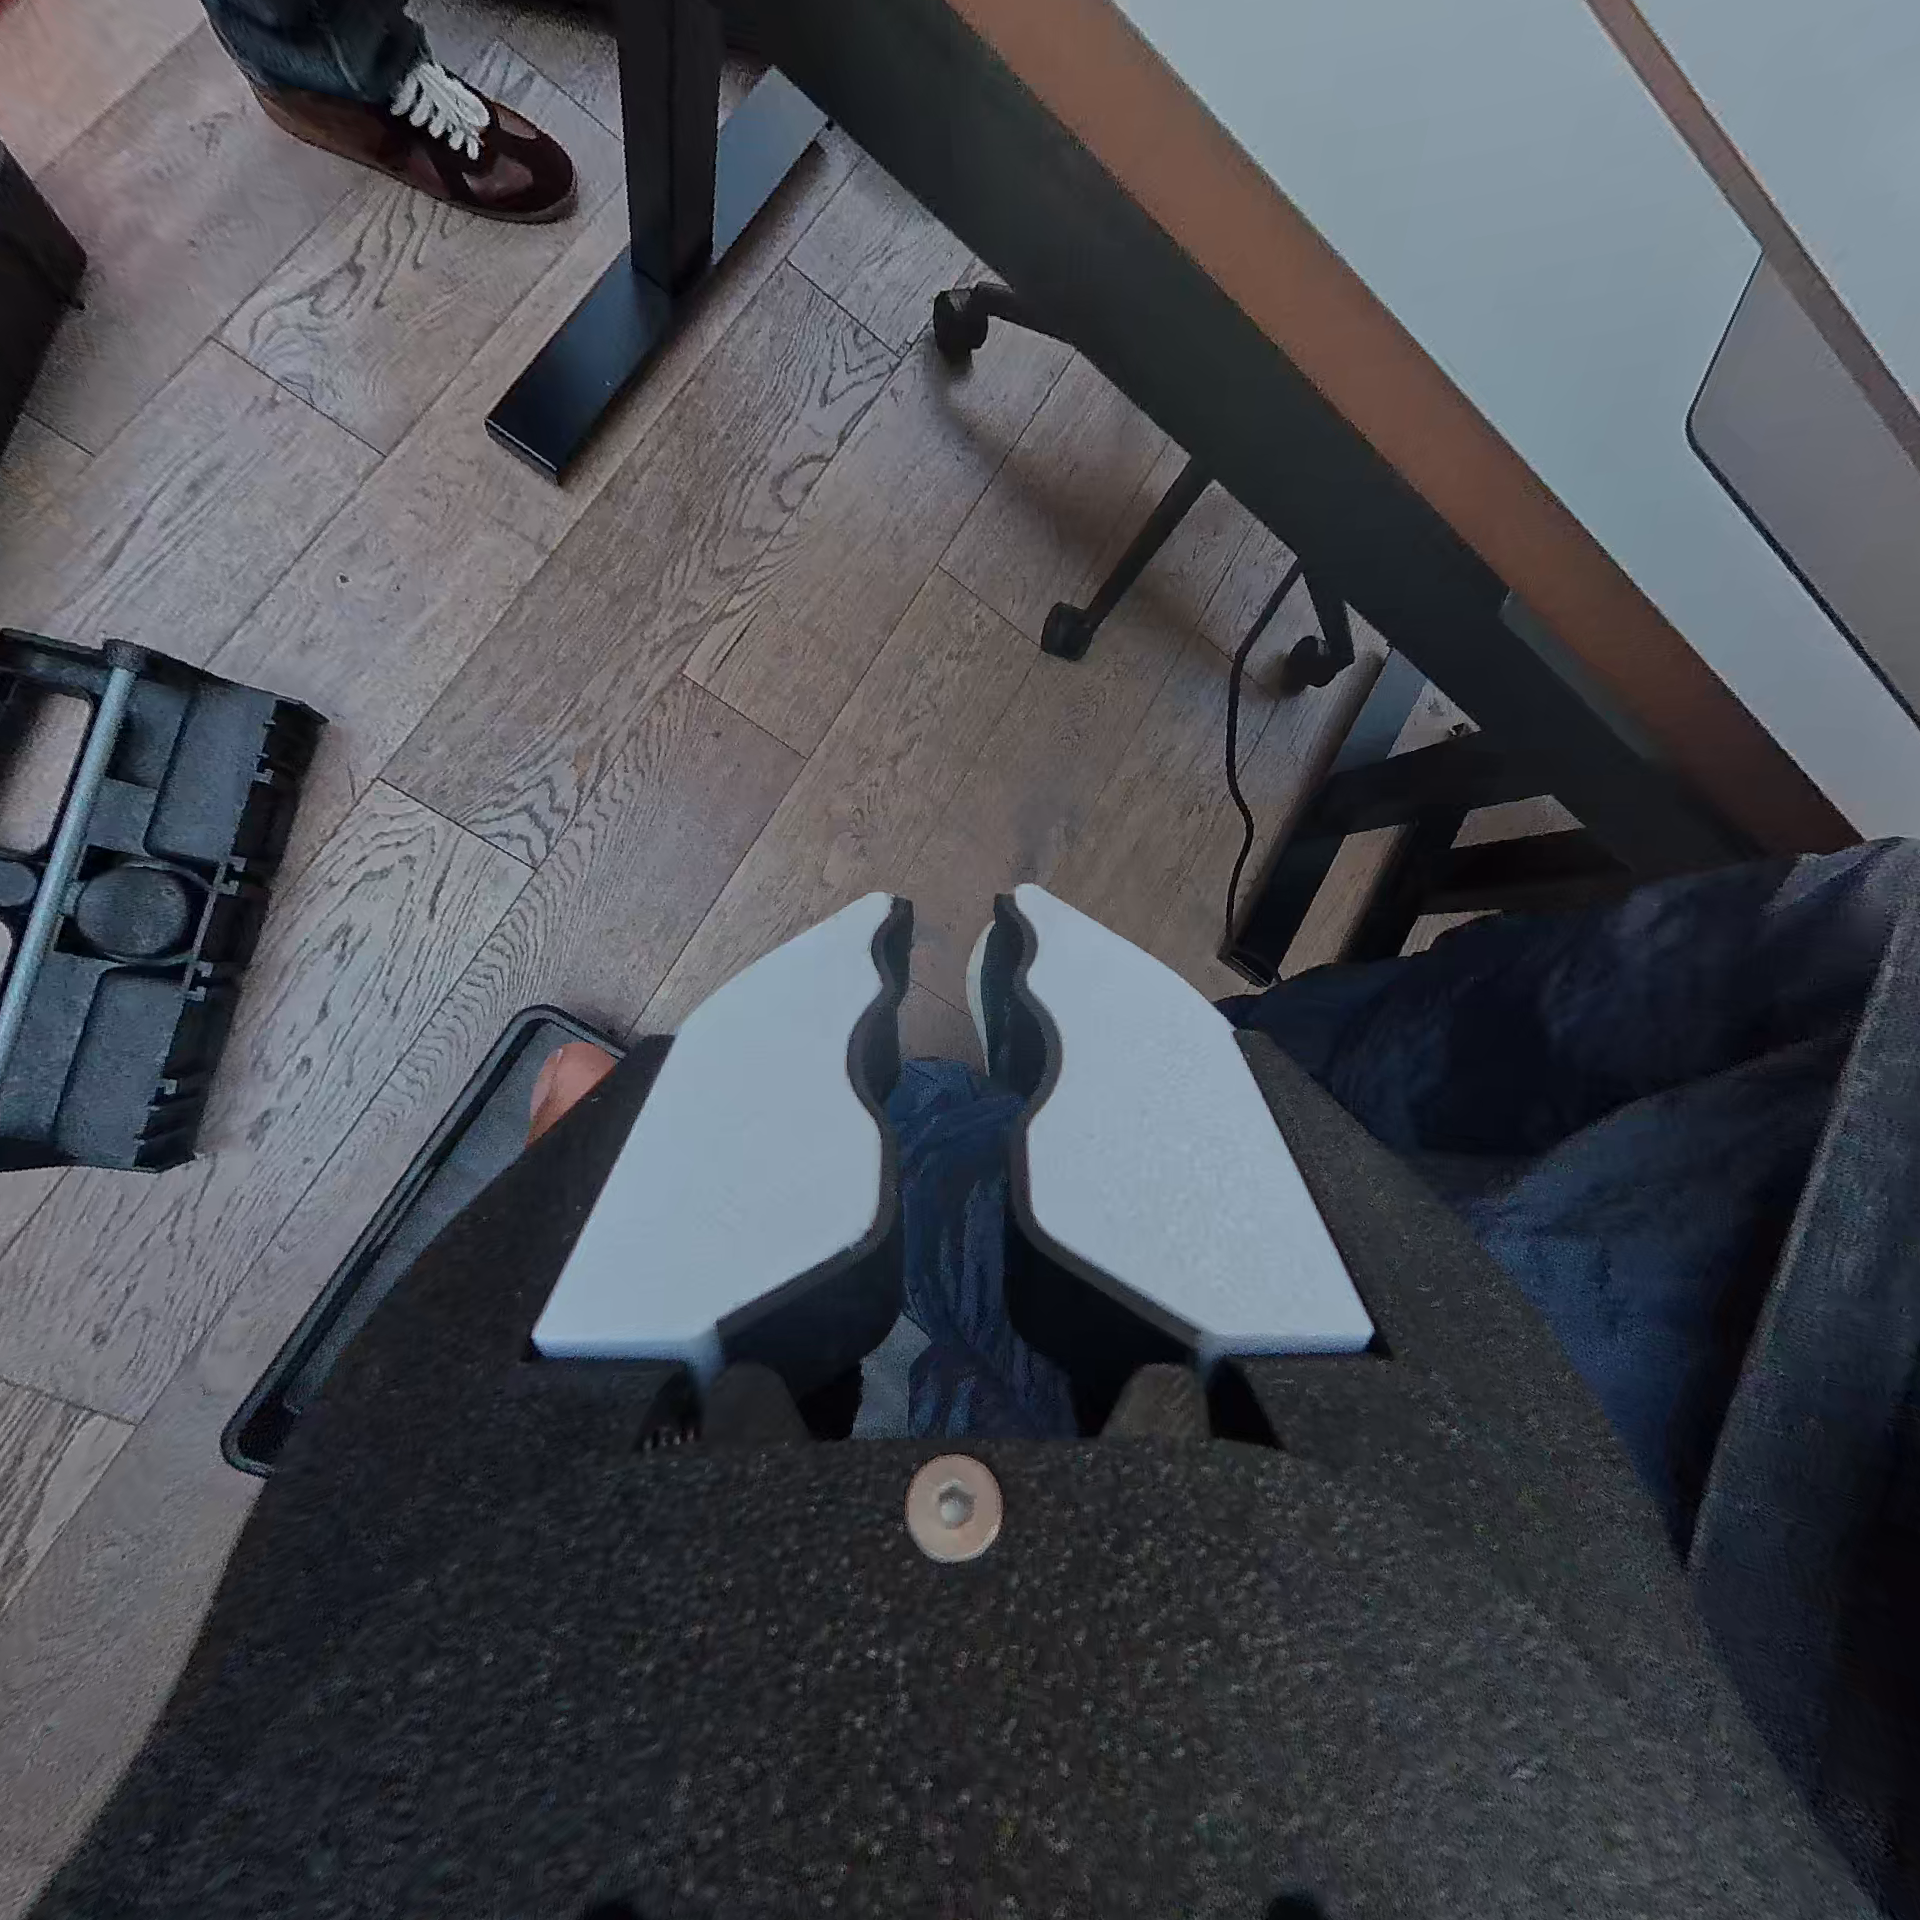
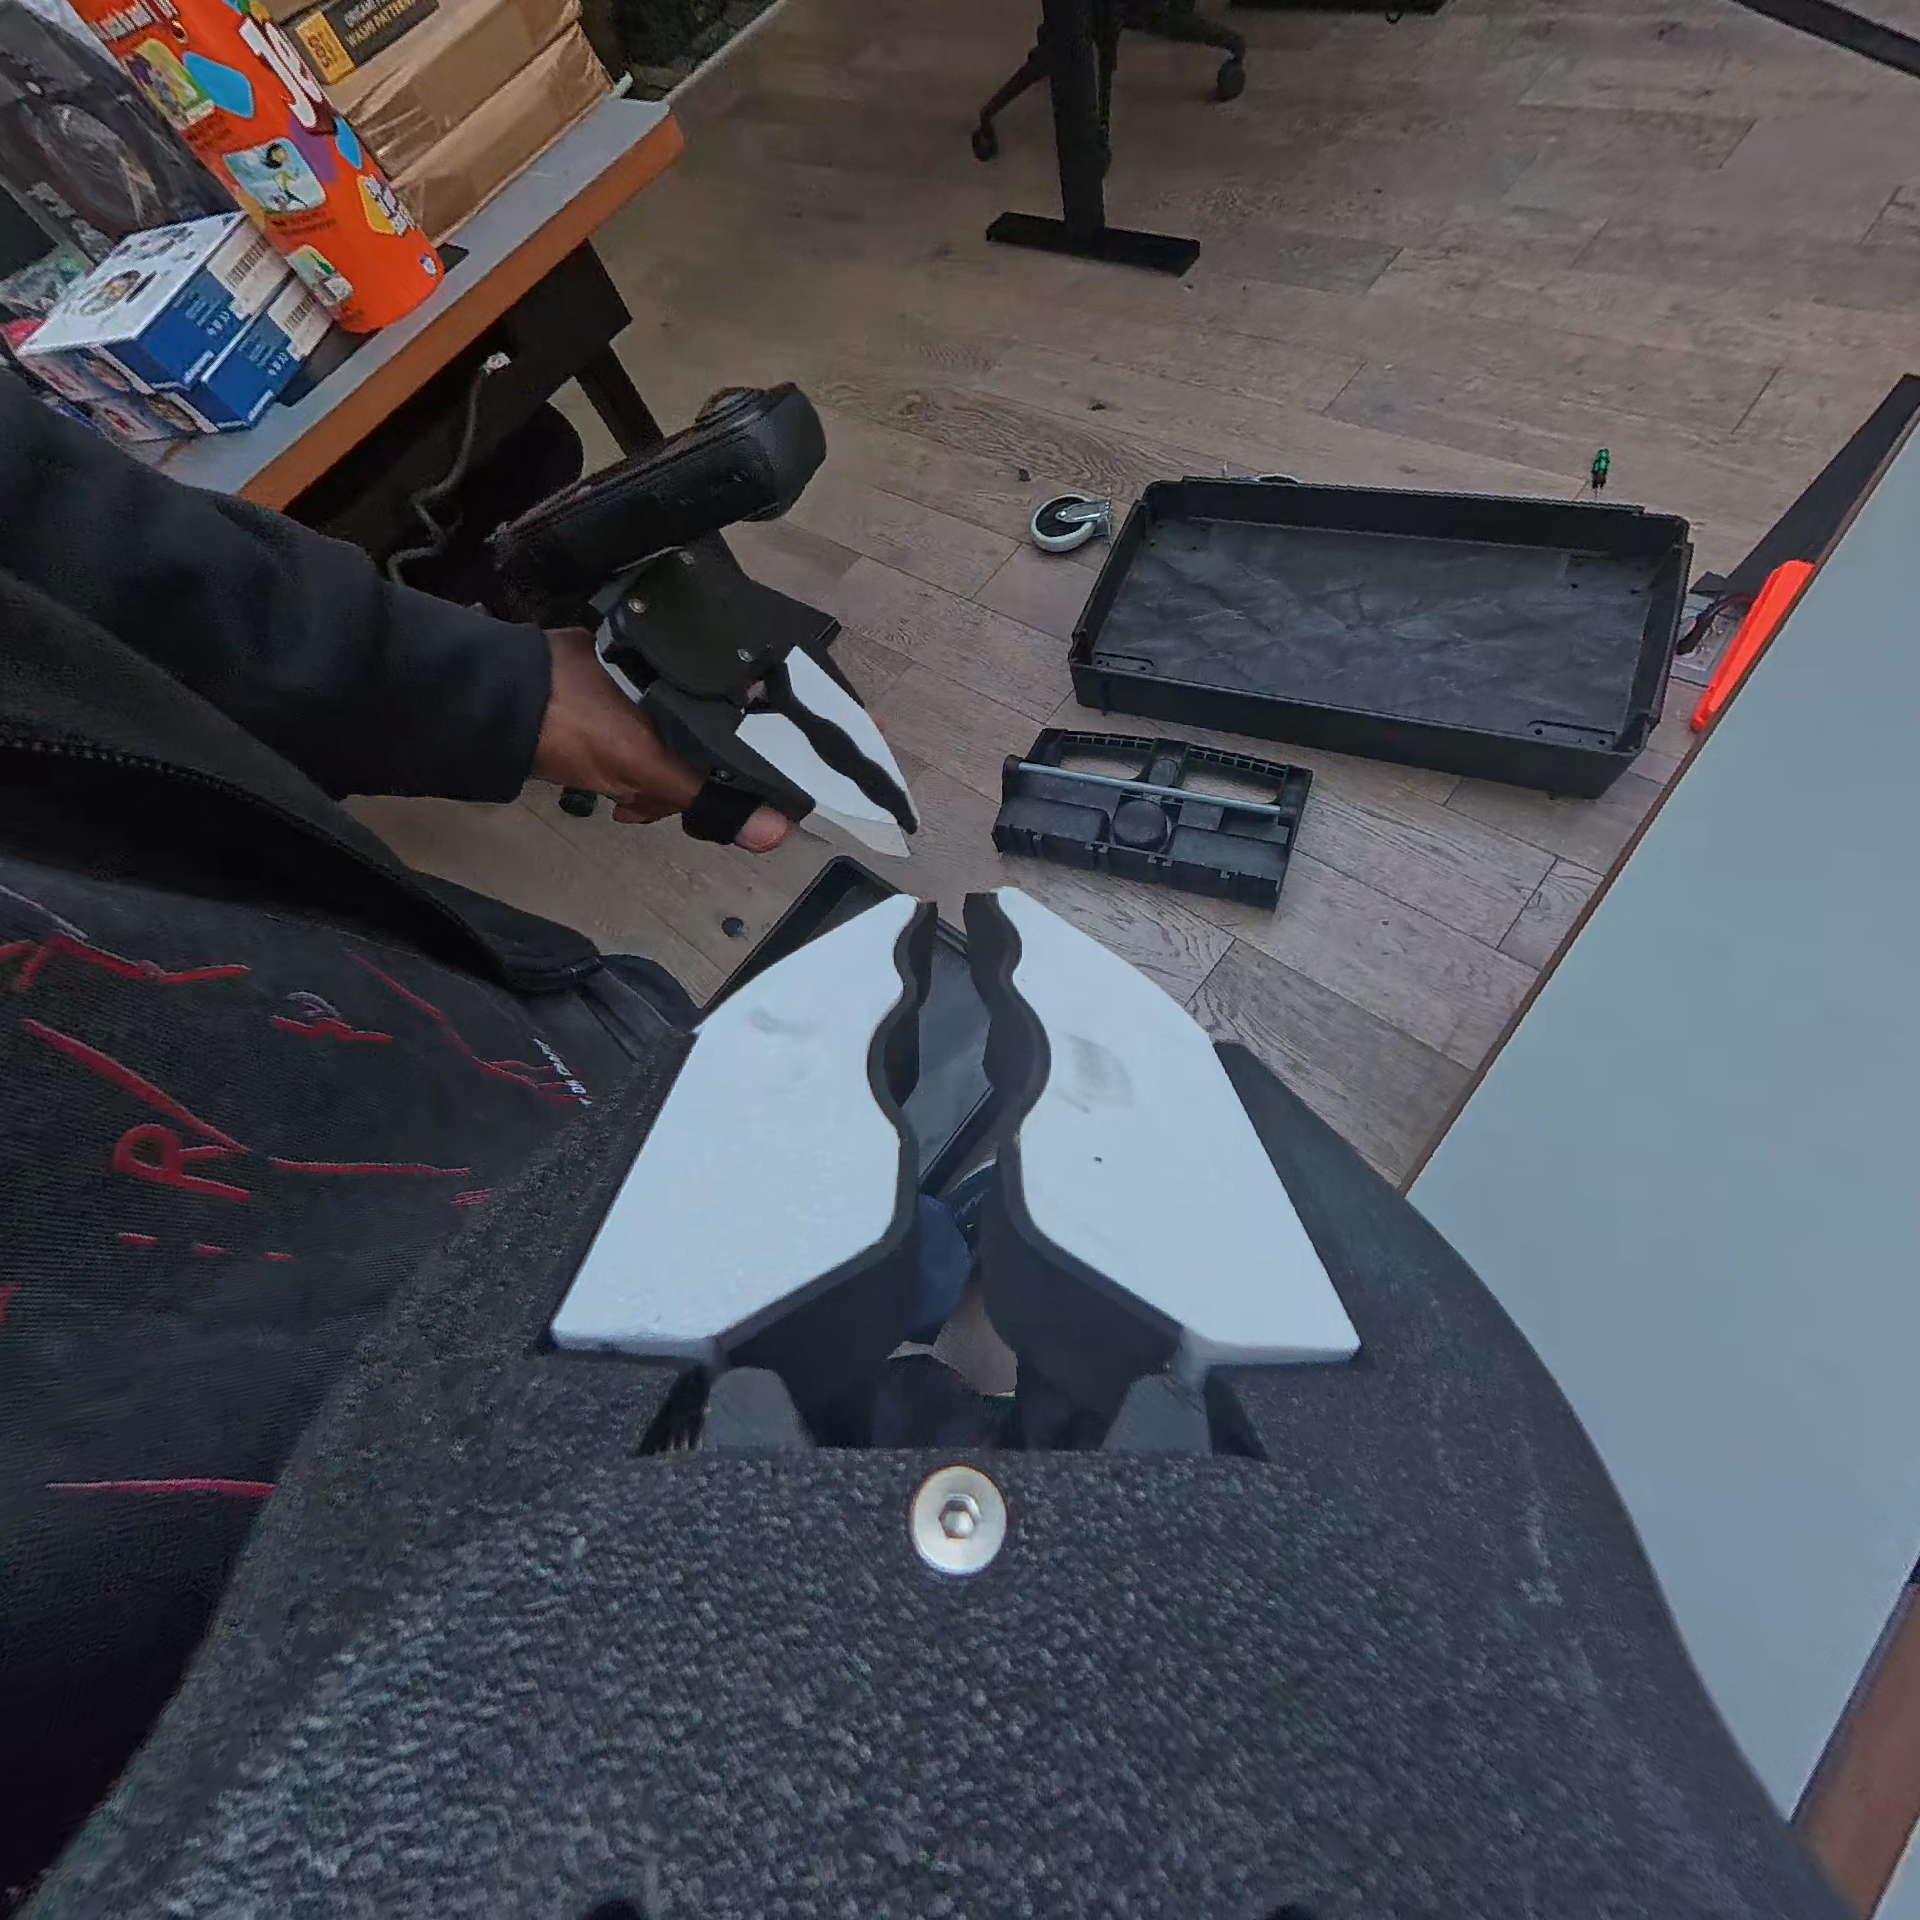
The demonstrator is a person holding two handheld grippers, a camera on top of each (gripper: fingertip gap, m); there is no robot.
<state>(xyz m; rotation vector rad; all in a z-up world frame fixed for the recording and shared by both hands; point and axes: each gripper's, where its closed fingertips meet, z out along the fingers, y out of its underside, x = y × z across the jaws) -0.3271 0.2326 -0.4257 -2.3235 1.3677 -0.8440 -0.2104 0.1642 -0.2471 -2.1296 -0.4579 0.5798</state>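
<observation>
My left gripper (image 1: pixel 953 900) hangs over the wooden floor, its jaws nearly together and empty, with dark trousers and a shoe below it. It also shows in the right wrist view (image 2: pixel 902 834), held in a hand, with its fingers together. My right gripper (image 2: pixel 945 902) is nearly shut and empty, above a dark flat slab (image 2: pixel 940 1039). A black plastic part with a metal rod (image 2: pixel 1153 816) lies on the floor just beyond both grippers; it also shows in the left wrist view (image 1: pixel 114 894). A shallow black tray (image 2: pixel 1382 634) lies behind it.
A white-topped table (image 1: pixel 1455 260) with a grey laptop (image 1: pixel 1808 436) runs along the right. Desk foot (image 1: pixel 644 312), chair casters (image 1: pixel 1070 623), a cable and a person's shoe (image 1: pixel 447 135) are on the floor. A loose caster wheel (image 2: pixel 1070 514) and a green screwdriver (image 2: pixel 1600 462) lie near the tray. Boxes (image 2: pixel 301 156) crowd the left table. One gripper's finger ends stand about 25 centimeters off the other's.
</observation>
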